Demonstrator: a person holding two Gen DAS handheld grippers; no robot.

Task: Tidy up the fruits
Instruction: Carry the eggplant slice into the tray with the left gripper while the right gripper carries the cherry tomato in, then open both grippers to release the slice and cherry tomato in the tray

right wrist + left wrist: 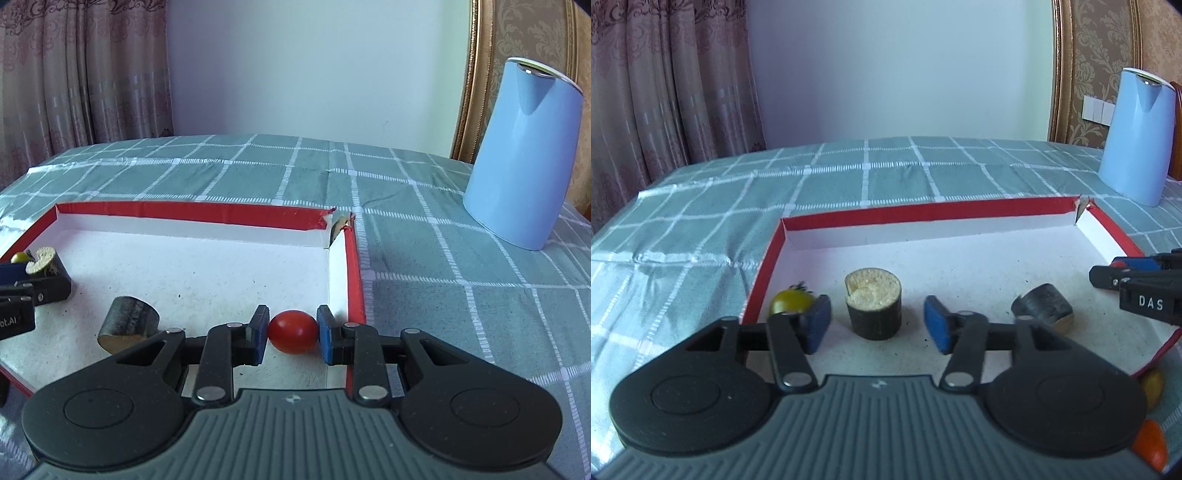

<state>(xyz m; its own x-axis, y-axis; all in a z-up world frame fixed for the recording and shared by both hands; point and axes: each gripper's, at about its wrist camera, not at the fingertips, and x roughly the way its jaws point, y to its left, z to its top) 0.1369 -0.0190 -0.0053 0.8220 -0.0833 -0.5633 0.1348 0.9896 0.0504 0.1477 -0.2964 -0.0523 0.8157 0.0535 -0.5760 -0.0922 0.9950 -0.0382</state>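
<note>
A shallow white tray with a red rim lies on the checked cloth. A dark-skinned cut stalk piece with a pale top stands upright in it, between the blue pads of my left gripper, which is open and clear of it. A yellow-green cherry tomato sits by the tray's left wall. A second stalk piece lies on its side. My right gripper is shut on a red cherry tomato, just inside the tray's right wall.
A light blue kettle stands on the cloth beyond the tray at the right. Outside the tray's near right corner lie a yellowish fruit and an orange one. Curtains hang at the left, a wall behind.
</note>
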